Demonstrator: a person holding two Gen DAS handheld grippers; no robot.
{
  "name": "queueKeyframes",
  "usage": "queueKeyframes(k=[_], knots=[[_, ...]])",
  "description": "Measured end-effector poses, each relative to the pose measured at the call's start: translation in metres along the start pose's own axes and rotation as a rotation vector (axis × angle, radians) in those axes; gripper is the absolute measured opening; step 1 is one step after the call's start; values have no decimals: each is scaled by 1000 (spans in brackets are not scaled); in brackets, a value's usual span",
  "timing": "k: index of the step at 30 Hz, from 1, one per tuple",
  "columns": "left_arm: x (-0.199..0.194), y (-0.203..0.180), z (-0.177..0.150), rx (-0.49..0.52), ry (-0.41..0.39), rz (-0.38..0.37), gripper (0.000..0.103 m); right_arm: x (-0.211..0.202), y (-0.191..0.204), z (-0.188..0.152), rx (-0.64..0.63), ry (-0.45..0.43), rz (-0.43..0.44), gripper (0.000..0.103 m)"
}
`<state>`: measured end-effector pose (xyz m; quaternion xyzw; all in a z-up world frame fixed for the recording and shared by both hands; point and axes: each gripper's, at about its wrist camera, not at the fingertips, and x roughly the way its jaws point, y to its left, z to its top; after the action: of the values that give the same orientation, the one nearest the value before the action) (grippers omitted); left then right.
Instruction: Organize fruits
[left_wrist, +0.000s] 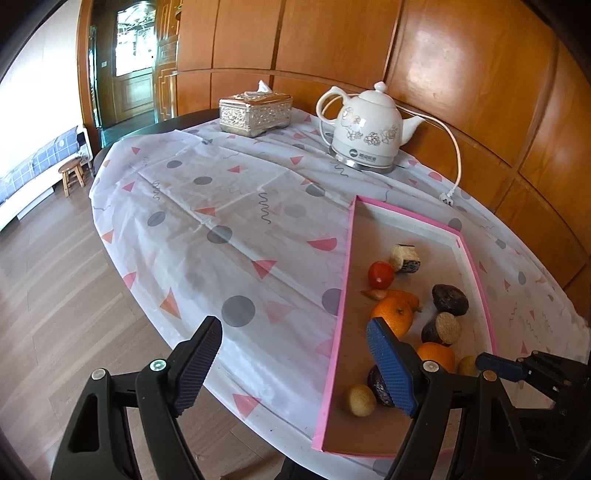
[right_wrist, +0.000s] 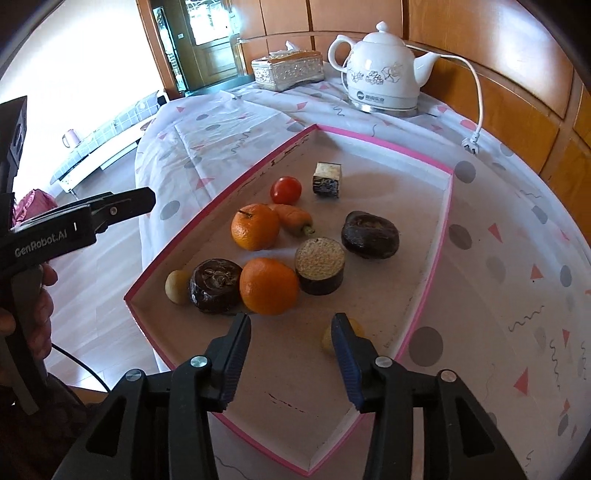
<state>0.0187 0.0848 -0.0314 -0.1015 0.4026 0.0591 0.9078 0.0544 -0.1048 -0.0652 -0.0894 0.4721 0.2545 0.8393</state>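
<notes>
A pink-rimmed tray (right_wrist: 388, 148) holds two oranges (right_wrist: 255, 227) (right_wrist: 269, 286), a tomato (right_wrist: 285, 189), a carrot (right_wrist: 293, 218), several dark brown cut pieces (right_wrist: 369, 234) and two small yellow fruits (right_wrist: 177, 286). My right gripper (right_wrist: 291, 347) hangs open over the tray's near floor with nothing between its fingers. One yellow fruit (right_wrist: 354, 328) lies just behind its right finger. My left gripper (left_wrist: 295, 362) stands wide open and straddles the tray's left rim (left_wrist: 342, 295). It holds nothing, and an orange (left_wrist: 393, 314) sits just beyond its right finger.
A white electric kettle (right_wrist: 380, 74) with its loose cord and plug (right_wrist: 471, 144) stands at the back of the patterned tablecloth (left_wrist: 221, 221). A silver tissue box (left_wrist: 255, 112) sits beside it. Wooden wall panels close in the back and right. The table drops off to the floor on the left.
</notes>
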Motion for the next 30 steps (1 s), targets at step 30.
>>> queueKeyframes(k=[30], knots=[[-46, -43, -10, 152, -177, 21, 103, -51, -1, -40, 244, -179, -207, 48]])
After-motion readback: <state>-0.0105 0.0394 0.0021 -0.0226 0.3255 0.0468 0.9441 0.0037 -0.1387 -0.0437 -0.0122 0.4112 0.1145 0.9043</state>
